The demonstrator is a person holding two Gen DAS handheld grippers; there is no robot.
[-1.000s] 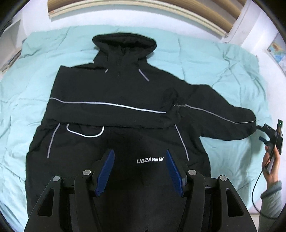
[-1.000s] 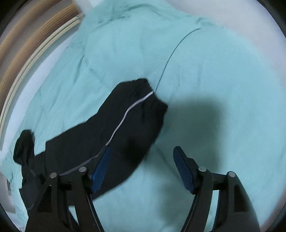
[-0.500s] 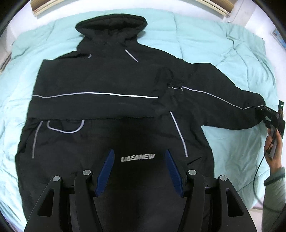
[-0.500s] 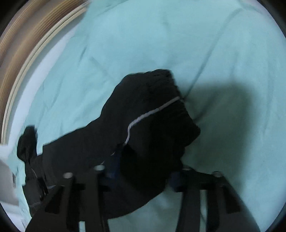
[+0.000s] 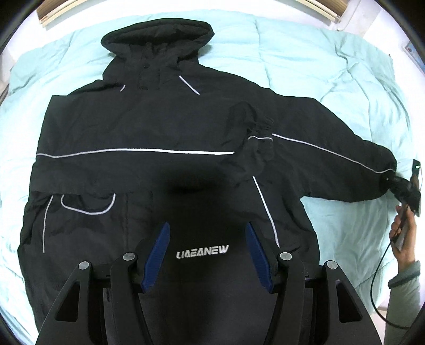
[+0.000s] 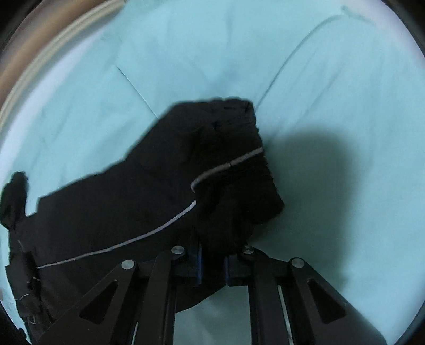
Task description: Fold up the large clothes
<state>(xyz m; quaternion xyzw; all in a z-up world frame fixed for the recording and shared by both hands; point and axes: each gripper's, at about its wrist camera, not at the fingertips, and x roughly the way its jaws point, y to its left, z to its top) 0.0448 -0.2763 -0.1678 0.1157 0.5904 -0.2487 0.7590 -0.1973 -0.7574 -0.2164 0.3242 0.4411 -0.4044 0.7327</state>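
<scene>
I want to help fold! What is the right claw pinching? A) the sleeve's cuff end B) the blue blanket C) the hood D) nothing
A: the right claw is shut on the cuff end of the black hooded jacket's outstretched sleeve.

We see a pale aqua quilt [image 5: 305,66] spread over the bed, creased and stitched in broad panels. Along its far edge runs a wooden headboard [image 5: 322,9] with a cream rim, beside white wall.

Light falls bright and even on the bedspread [image 5: 305,61]; fisheye bending darkens the corners (right view slightly blurred), with a soft shadow [image 6: 318,169] beside the sleeve [image 6: 212,172].
</scene>
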